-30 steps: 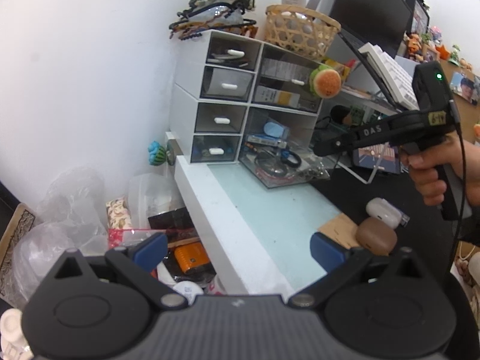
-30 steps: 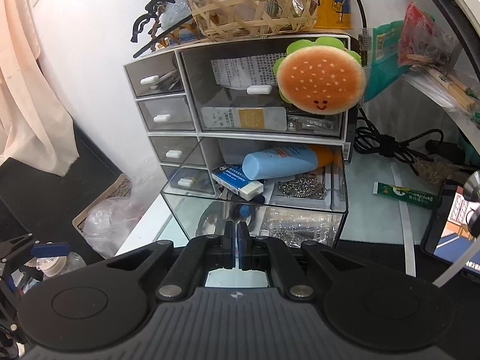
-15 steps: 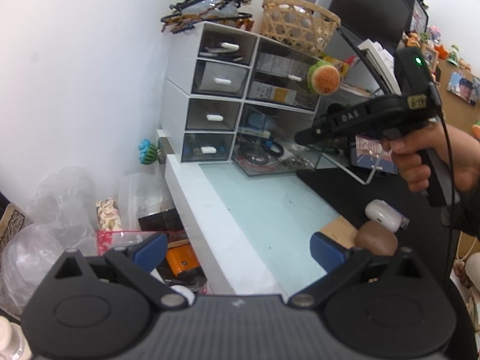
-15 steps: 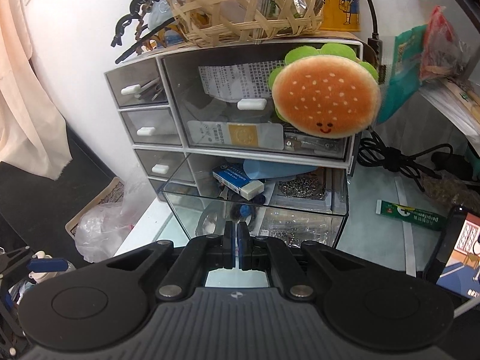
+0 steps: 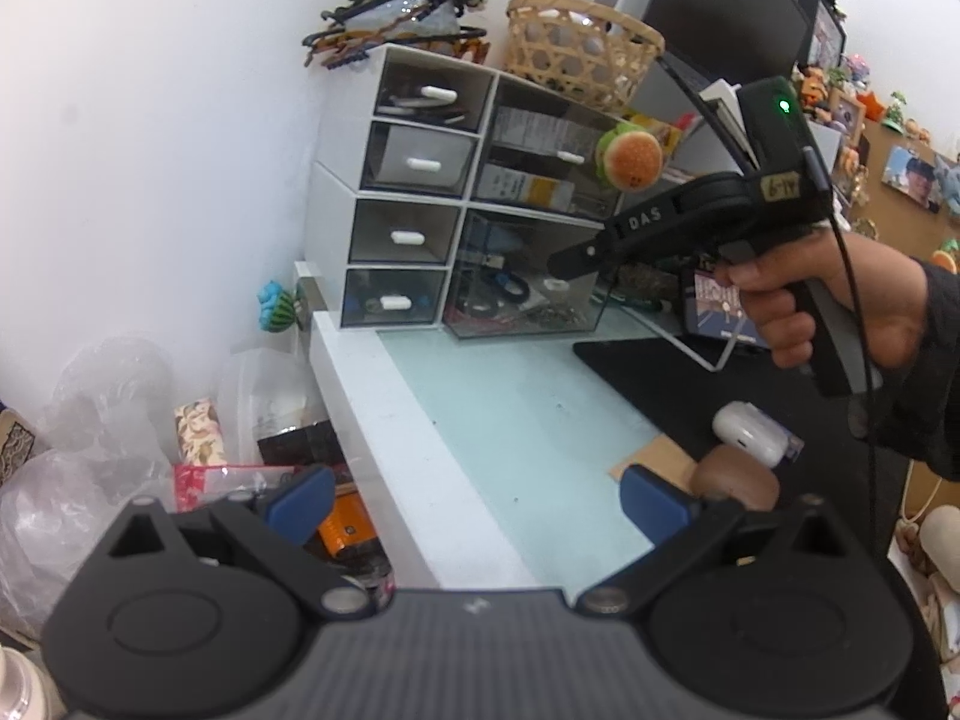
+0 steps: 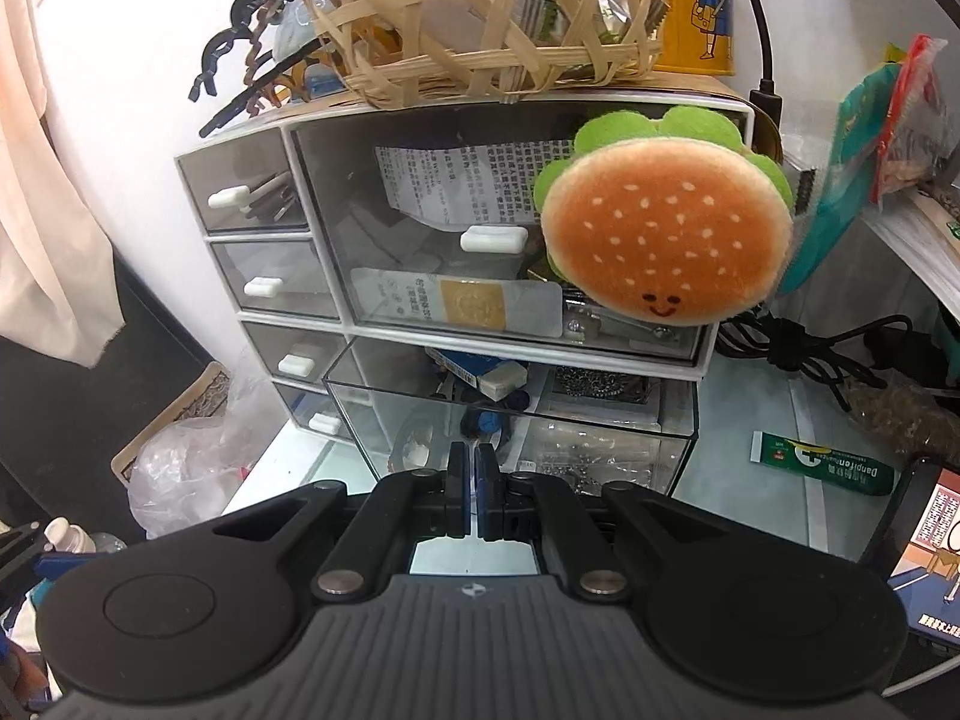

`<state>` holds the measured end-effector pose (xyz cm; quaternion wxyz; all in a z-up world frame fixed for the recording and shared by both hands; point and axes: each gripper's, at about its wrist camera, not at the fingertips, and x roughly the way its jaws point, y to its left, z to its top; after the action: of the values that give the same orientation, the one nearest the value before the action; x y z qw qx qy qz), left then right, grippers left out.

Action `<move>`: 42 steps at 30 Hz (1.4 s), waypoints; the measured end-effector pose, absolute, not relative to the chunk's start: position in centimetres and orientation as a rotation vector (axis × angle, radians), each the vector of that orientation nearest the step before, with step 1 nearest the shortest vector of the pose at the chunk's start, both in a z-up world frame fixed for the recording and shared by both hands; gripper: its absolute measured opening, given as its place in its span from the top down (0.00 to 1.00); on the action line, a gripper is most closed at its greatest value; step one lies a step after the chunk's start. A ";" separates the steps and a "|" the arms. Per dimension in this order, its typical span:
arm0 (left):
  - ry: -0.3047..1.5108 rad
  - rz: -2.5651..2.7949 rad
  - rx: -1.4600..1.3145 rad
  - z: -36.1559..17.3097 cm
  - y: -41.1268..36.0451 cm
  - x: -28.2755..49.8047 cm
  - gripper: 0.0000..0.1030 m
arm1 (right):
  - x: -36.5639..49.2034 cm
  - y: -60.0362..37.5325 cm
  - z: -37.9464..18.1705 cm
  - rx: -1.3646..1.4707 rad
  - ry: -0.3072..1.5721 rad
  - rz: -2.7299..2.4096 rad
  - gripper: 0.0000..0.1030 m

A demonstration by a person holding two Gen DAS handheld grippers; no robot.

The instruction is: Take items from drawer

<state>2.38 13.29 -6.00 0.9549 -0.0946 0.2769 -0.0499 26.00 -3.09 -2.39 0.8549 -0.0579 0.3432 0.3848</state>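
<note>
A white drawer unit [image 5: 414,204] stands at the desk's back corner. Its large lower right clear drawer [image 6: 678,420] is only partly out and holds an eraser box [image 6: 486,378], cables and small metal bits. My right gripper [image 6: 471,498] is shut, its tips at the drawer's front wall; in the left wrist view its tip [image 5: 561,267] meets the drawer's white handle [image 5: 555,285]. Whether it pinches the handle is hidden. My left gripper [image 5: 474,501] is open and empty, low over the desk's near left edge.
A plush burger [image 6: 666,246] hangs in front of the upper right drawer. A woven basket [image 5: 582,54] and hair clips [image 5: 396,6] sit on top of the unit. An earbud case [image 5: 750,432] and a brown pebble-shaped thing [image 5: 735,480] lie at the right. Bags and boxes fill the floor at the left.
The clear lower drawer has slid most of the way back into the unit with my shut right gripper at its front. The blue tube inside has gone from sight. My left gripper backed away slightly.
</note>
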 end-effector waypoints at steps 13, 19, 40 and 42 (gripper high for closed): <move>0.562 -0.084 -0.191 -5.8 13.6 1.8 0.00 | 27.1 -3.0 -2.4 -0.090 0.696 0.789 0.98; 0.566 -0.088 -0.192 -6.0 13.4 2.1 0.00 | 27.5 -3.0 -2.7 -0.094 0.700 0.785 0.98; 0.560 -0.087 -0.134 -3.7 11.2 2.3 0.00 | 25.8 -7.2 -1.0 -0.038 0.700 0.807 0.55; 0.552 -0.087 -0.125 -3.1 10.7 2.2 0.00 | 25.1 -8.0 -0.5 -0.036 0.693 0.811 0.55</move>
<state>2.18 10.66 -3.11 0.9592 -0.0615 0.2725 -0.0431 25.06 -8.02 -0.45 0.8609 -0.0173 0.3302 0.3867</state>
